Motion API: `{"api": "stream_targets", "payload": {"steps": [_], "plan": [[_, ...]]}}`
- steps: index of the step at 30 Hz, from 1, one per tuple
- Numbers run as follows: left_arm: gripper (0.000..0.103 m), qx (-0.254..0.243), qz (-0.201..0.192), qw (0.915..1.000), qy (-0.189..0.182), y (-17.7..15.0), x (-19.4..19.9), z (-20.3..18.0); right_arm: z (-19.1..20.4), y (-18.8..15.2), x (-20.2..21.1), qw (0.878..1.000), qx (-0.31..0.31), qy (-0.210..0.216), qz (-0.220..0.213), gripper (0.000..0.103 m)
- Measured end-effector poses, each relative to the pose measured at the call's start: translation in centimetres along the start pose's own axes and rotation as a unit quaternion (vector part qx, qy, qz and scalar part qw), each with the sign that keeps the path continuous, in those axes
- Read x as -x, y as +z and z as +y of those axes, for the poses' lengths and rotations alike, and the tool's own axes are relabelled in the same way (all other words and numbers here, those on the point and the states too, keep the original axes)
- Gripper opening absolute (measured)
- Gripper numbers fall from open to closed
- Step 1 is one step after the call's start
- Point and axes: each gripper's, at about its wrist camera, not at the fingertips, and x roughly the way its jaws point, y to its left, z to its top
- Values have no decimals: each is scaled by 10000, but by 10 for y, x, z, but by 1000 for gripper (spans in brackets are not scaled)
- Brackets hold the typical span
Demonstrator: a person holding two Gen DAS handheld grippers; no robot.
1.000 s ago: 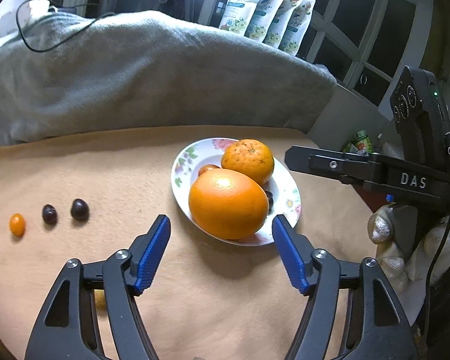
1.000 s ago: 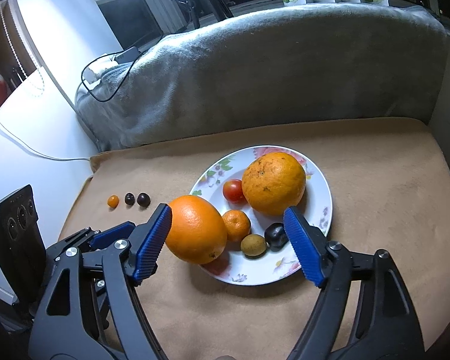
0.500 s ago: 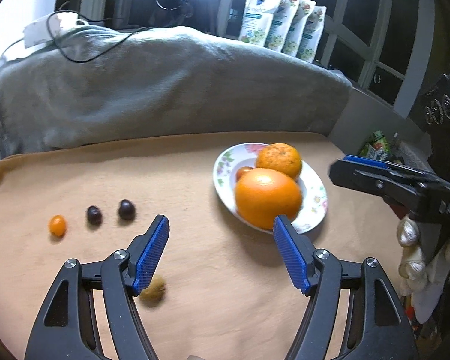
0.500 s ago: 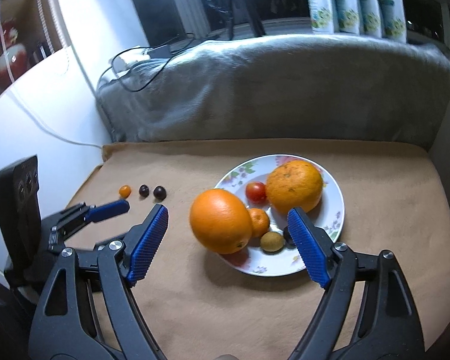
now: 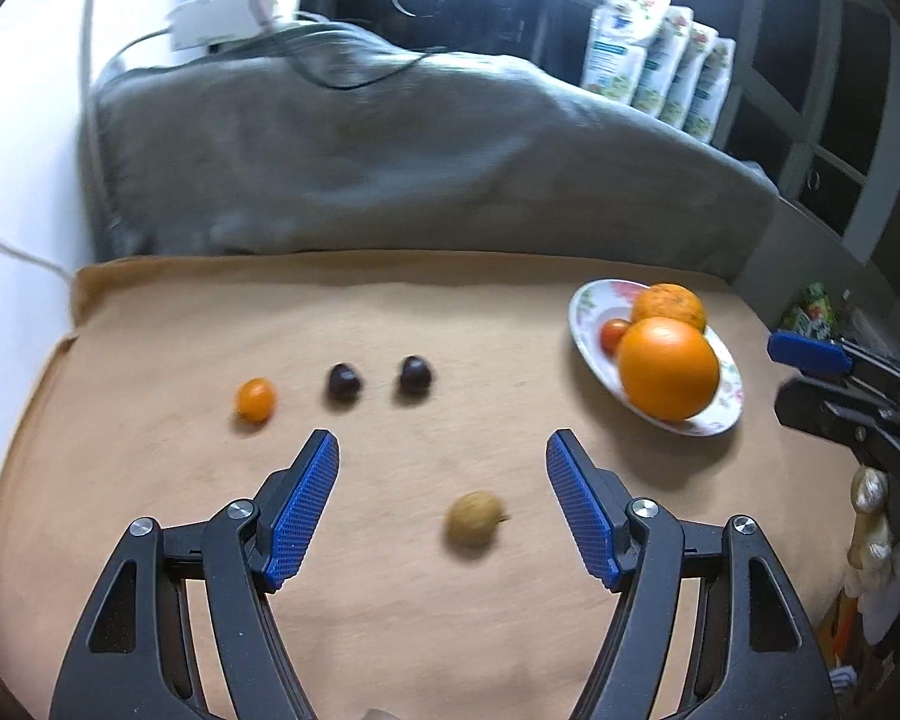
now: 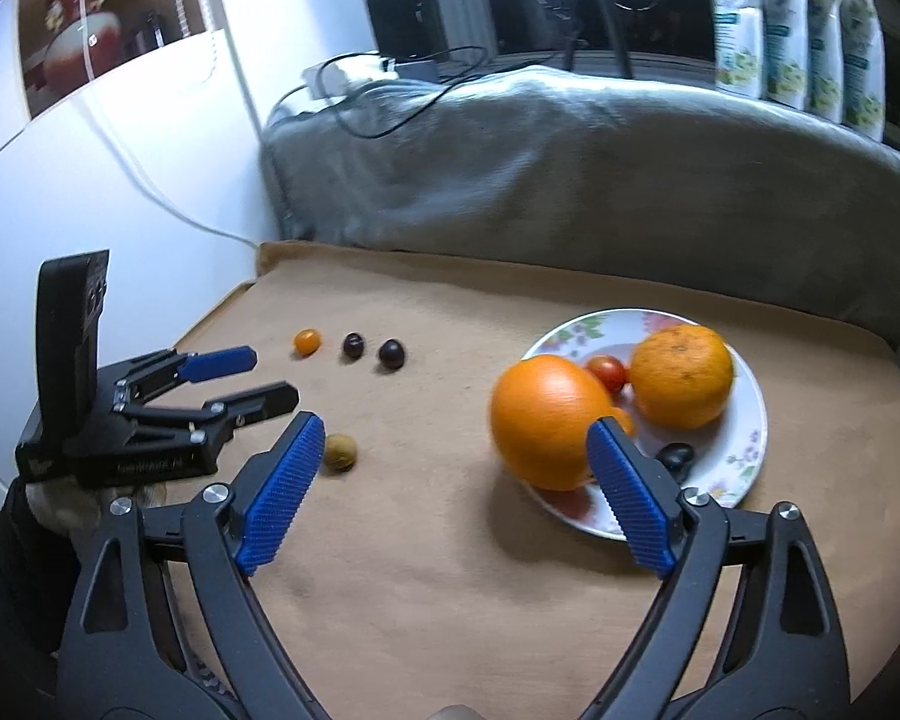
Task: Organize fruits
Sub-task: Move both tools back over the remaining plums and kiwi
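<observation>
From the left wrist, the left gripper [image 5: 443, 501] stands with jaws apart and empty; the small brown fruit [image 5: 473, 518] lies on the worktop [image 5: 150, 480] between them, nearer the right-hand one.

From the right wrist, the right gripper [image 6: 450, 495], jaws opening and empty, sits farther from that fruit, closer to the big orange [image 6: 546, 420] on the plate [image 6: 750, 420].

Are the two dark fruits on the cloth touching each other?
Apart. The left wrist view shows bare cloth between the two dark fruits.
</observation>
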Motion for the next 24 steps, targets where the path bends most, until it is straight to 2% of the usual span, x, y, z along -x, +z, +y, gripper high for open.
{"api": "stream_targets", "payload": {"steps": [6, 13, 19, 21, 24], "plan": [[72, 159, 38, 9996, 217, -12, 3, 27, 25, -6, -18, 9993, 257, 205, 179, 91], [72, 333, 92, 9990, 297, -17, 0, 52, 47, -8, -34, 9978, 453, 380, 310, 91], [71, 561, 140, 9982, 160, -13, -8, 69, 63, -11, -51, 9963, 591, 460, 412, 91], [65, 627, 159, 9978, 118, -11, -11, 74, 67, -12, -57, 9960, 609, 468, 457, 91], [63, 700, 178, 9974, 21, -8, -15, 79, 71, -13, -67, 9954, 639, 485, 525, 91]]}}
